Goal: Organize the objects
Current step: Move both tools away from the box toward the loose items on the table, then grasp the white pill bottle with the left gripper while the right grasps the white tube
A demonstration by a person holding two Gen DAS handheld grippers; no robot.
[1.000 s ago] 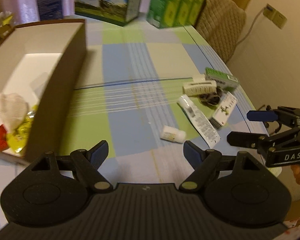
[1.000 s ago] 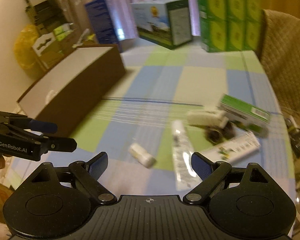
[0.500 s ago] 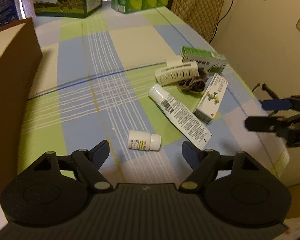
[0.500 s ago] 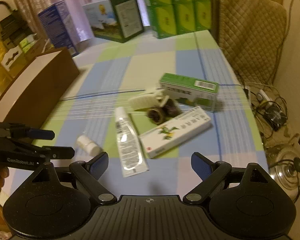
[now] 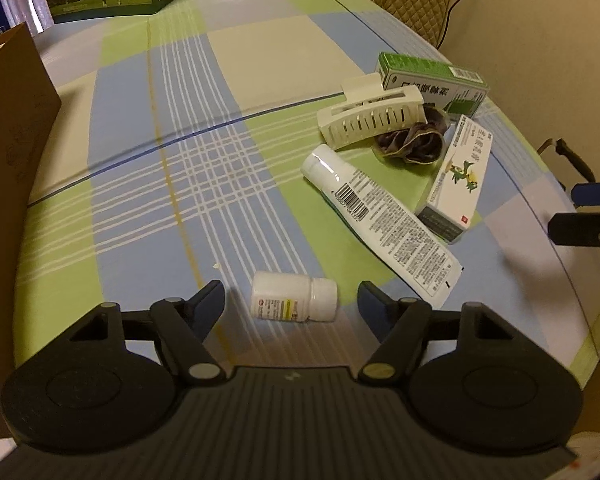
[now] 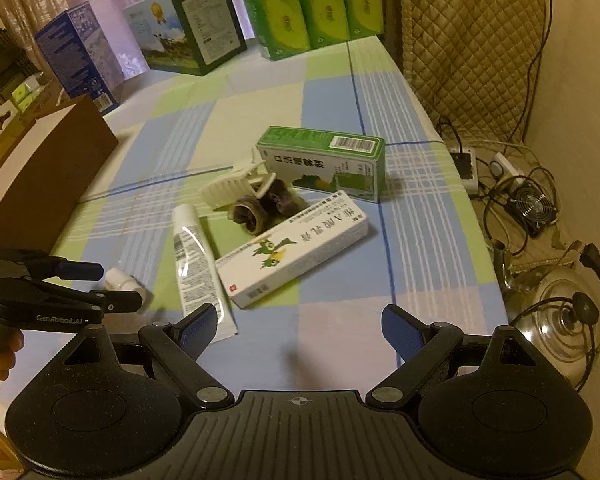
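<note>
A small white pill bottle lies on its side on the checked tablecloth, right between the open fingers of my left gripper. Beyond it lie a white tube, a cream hair claw, a dark scrunchie, a white medicine box and a green box. My right gripper is open and empty, hovering short of the white medicine box, with the tube at its left finger. The left gripper shows at the left, over the pill bottle.
A brown cardboard box stands at the left of the table. Cartons and green packs line the far edge. A quilted chair stands behind, with a kettle and cables on the floor to the right.
My left gripper swung right, away from the brown box, and closed in until the pill bottle sits between its fingers. My right gripper turned toward the pile of items and came nearer.
</note>
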